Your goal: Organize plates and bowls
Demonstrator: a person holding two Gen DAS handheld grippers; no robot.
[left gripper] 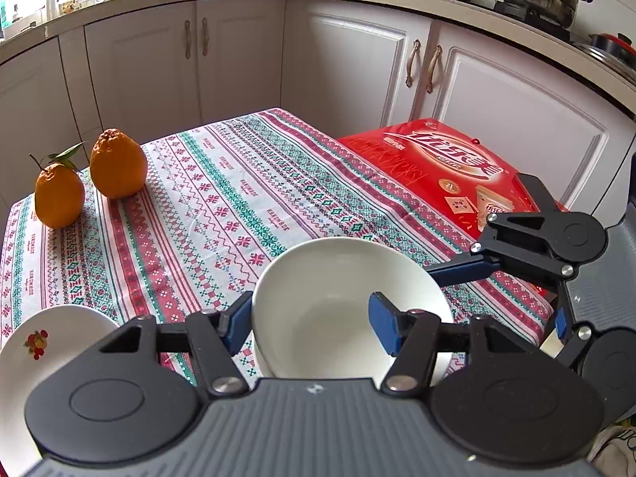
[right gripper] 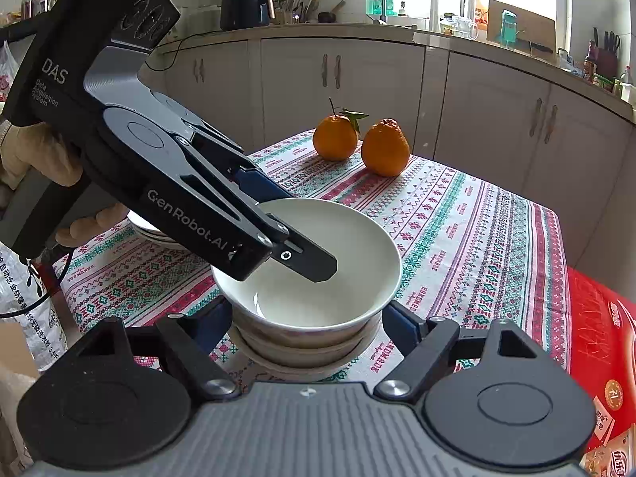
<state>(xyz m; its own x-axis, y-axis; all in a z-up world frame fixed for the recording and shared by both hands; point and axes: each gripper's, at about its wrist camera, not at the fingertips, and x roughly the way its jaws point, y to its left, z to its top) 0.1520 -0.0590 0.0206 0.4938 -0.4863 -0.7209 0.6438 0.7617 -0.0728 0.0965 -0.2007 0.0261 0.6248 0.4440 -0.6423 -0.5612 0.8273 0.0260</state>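
Observation:
A white bowl (left gripper: 342, 302) (right gripper: 318, 270) sits on top of a stack of bowls (right gripper: 306, 346) on the patterned tablecloth. My left gripper (left gripper: 310, 322) straddles the bowl's near rim, one finger outside and one inside; its jaws stand apart and I cannot tell if they grip the rim. It also shows in the right wrist view (right gripper: 278, 218). My right gripper (right gripper: 306, 326) is open, its fingers on either side of the bowl stack, apart from it. It shows at the right of the left wrist view (left gripper: 512, 290). A stack of plates (left gripper: 35, 357) (right gripper: 151, 230) lies left.
Two oranges (left gripper: 91, 183) (right gripper: 361, 143) stand at the table's far corner. A red box (left gripper: 449, 171) (right gripper: 596, 342) lies beside the table's right edge. Kitchen cabinets (left gripper: 246, 59) and a cluttered counter run behind the table.

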